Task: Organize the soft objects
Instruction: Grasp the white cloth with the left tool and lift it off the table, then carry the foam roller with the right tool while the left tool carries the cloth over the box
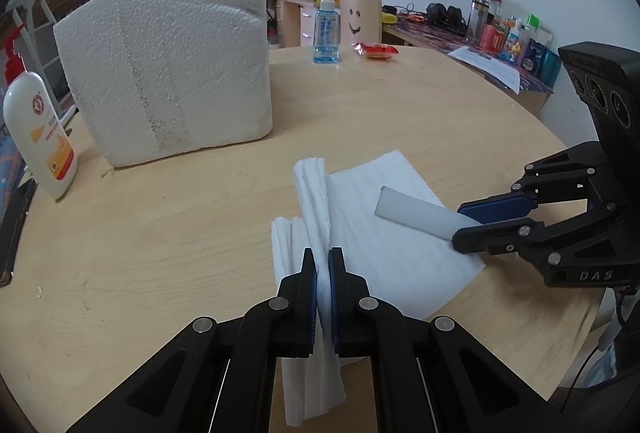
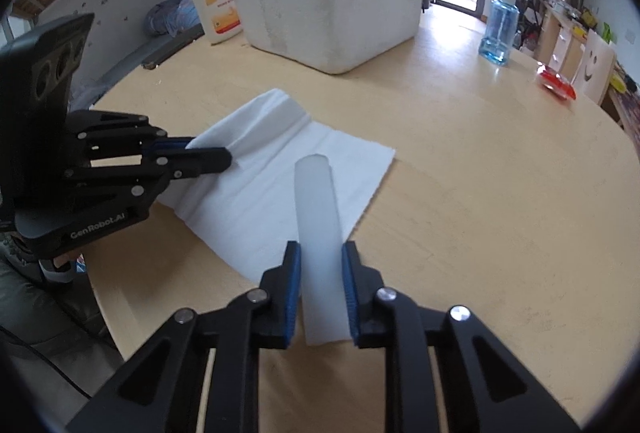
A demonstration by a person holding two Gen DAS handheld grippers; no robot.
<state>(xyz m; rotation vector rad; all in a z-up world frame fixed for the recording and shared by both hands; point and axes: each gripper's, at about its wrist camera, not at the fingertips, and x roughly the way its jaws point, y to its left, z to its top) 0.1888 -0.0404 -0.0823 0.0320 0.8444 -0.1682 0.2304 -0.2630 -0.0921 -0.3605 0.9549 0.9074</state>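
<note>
A: What is held by the left hand-held gripper (image 1: 322, 265)?

B: A raised fold of the white cloth (image 1: 384, 233) is pinched between its nearly closed jaws. The rest of the cloth is spread flat on the desk (image 1: 160, 253), near its front edge.

A: And the right hand-held gripper (image 2: 320, 253)?

B: A white foam strip (image 2: 318, 217) is clamped between its blue pads (image 2: 293, 273), the jaws being kept narrow around it. The strip is pointed forward over the cloth; whether its far end is touching the cloth cannot be told.

A: What is seen farther out?

B: A large foam block (image 1: 168, 65) is set behind the cloth, well apart from it. A lotion bottle (image 1: 38, 125) with a red pump is placed just beside the block. A blue spray bottle (image 1: 326, 29) and a red packet (image 1: 376, 51) are found at the desk's far edge, near each other.
</note>
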